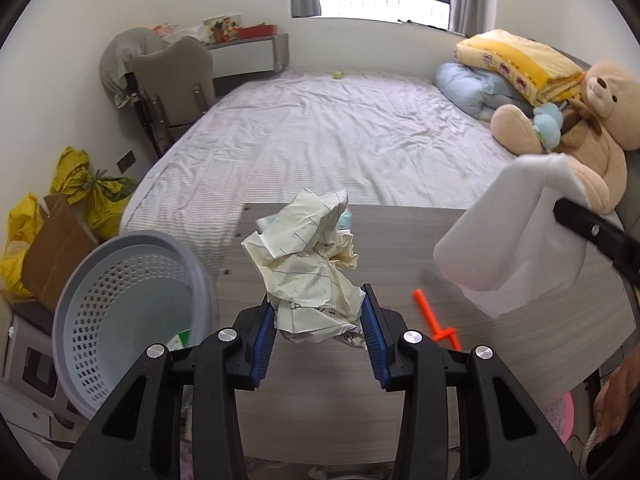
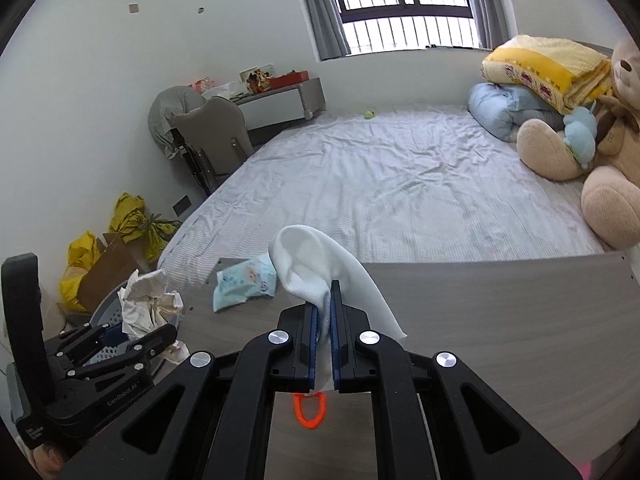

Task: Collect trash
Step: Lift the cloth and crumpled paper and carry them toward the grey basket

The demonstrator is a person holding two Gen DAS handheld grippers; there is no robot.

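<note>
My left gripper [image 1: 320, 312] is shut on a crumpled wad of lined paper [image 1: 308, 256] and holds it above the left part of the wood-grain table [image 1: 400, 240], just right of the grey perforated trash basket [image 1: 132, 320]. The wad also shows in the right wrist view [image 2: 148, 300], over the basket [image 2: 112, 312]. My right gripper [image 2: 324, 320] is shut on a white cloth [image 2: 320, 264]; the cloth hangs at the right in the left wrist view [image 1: 516, 232]. A blue wet-wipe pack [image 2: 246, 284] lies on the table's far left.
An orange plastic tool [image 1: 436, 320] lies on the table between the grippers. Beyond the table is a bed [image 1: 340, 140] with a teddy bear [image 1: 580, 128] and folded bedding. Yellow bags [image 1: 92, 188] and a cardboard box [image 1: 60, 248] sit on the floor at left.
</note>
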